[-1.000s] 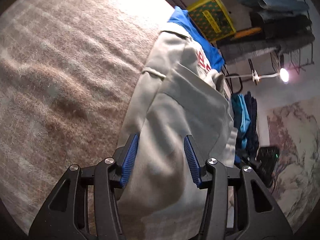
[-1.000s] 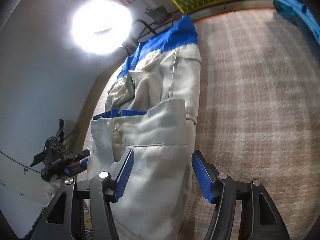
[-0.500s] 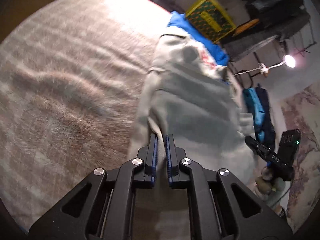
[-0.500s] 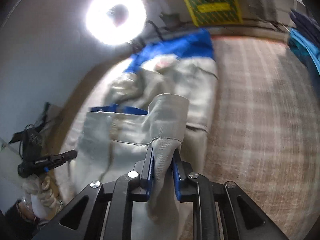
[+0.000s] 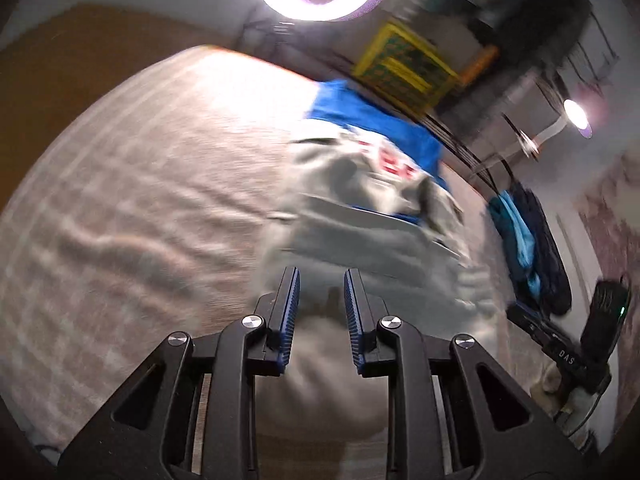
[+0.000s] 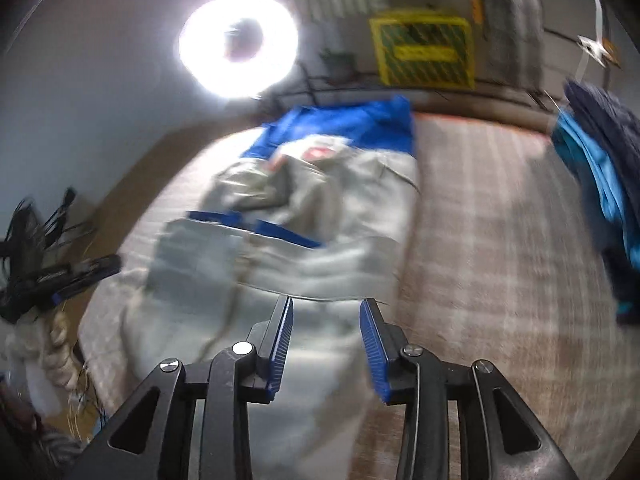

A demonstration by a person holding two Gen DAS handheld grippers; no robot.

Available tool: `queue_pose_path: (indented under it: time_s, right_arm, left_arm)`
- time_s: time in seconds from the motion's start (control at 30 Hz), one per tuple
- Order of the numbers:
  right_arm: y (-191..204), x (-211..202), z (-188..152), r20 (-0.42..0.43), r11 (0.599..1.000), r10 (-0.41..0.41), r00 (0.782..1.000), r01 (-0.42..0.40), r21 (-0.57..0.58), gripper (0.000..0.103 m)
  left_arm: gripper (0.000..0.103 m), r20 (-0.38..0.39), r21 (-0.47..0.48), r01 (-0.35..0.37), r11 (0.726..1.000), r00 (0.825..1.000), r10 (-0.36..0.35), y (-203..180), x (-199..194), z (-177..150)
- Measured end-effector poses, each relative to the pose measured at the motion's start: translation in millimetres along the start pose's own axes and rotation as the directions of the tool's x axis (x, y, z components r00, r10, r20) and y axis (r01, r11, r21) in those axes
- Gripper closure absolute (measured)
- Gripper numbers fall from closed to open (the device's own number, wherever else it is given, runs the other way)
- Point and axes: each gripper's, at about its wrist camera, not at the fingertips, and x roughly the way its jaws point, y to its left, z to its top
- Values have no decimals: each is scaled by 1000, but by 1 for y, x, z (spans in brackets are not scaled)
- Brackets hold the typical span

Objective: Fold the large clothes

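Nearest my left hand-held gripper [image 5: 320, 296] the blue pads stand a narrow way apart, having just been opening, with pale cloth behind the gap but not pinched. My right hand-held gripper [image 6: 326, 326] has also just been opening and stands a little wider, its pads clear of the cloth. Both hang over the near end of the grey-white garment [image 5: 372, 236], which lies on the checked blanket [image 5: 140, 208]. Its long axis runs away from me, the blue end [image 6: 352, 124] farthest, toward the ring light [image 6: 239, 45] and the yellow crate [image 6: 424, 52]. Only the left view shows red lettering [image 5: 394, 162] clearly. Only the right view shows the blue strip [image 6: 256, 226] across the middle. All is blurred.
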Motion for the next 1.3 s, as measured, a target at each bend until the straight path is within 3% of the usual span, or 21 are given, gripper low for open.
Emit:
queue_pose_path:
  time_s: [0.1, 0.3, 0.37, 0.43, 0.5, 0.6, 0.73, 0.8, 0.83, 0.93, 1.07, 1.13, 1.3]
  right_arm:
    - [9, 11, -2, -19, 999, 25, 1000, -25, -20, 66]
    - [2, 51, -3, -101, 1000, 29, 994, -28, 14, 70]
    - [2, 59, -5, -132, 1000, 19, 991, -18, 12, 72]
    - [3, 69, -10, -161, 1000, 4, 987, -5, -2, 73]
    - [7, 73, -13, -151, 999, -28, 988, 22, -40, 73]
    - [13, 69, -12, -150, 997, -50, 987, 42, -58, 73]
    - [10, 31, 1, -40, 1000, -6, 999, 5, -12, 67]
    - [5, 6, 5, 54, 1000, 3, 999, -3, 2, 48]
    - [2, -3, 9, 88, 1000, -2, 996, 1, 13, 46]
    - [-12, -25, 26, 157, 999, 9, 988, -16, 44, 46]
    - [-31, -30, 53, 167, 999, 4, 986, -11, 39, 47]
    - [-47, -24, 69, 157, 999, 3, 988, -11, 53, 47]
    - [-88, 10, 107, 146, 995, 31, 989, -44, 87, 47]
  left_arm:
    - [82, -39, 30, 16, 999, 999, -15, -18, 21, -1]
    - [82, -123, 8, -87, 996, 989, 88, -14, 71, -1]
    - [82, -118, -8, -87, 996, 989, 86, -9, 77, -3]
    - [82, -97, 41, -110, 993, 989, 113, -14, 81, -5]
    - [82, -85, 79, -140, 987, 985, 147, -22, 84, -6]
    - [82, -95, 52, -140, 989, 985, 145, -21, 79, -3]
    - [82, -35, 46, -118, 992, 992, 120, -24, 48, 13]
    - [82, -4, 48, -96, 994, 995, 96, -25, 30, 25]
    - [82, 14, 44, -75, 996, 997, 75, -25, 21, 33]
    - [82, 73, 23, -51, 998, 996, 49, -19, 0, 58]
    - [78, 69, 21, -28, 999, 997, 27, -8, 2, 96]
    - [63, 61, 34, -23, 999, 998, 20, -4, 10, 117]
    - [60, 32, 50, 19, 999, 999, -20, 4, 48, 165]
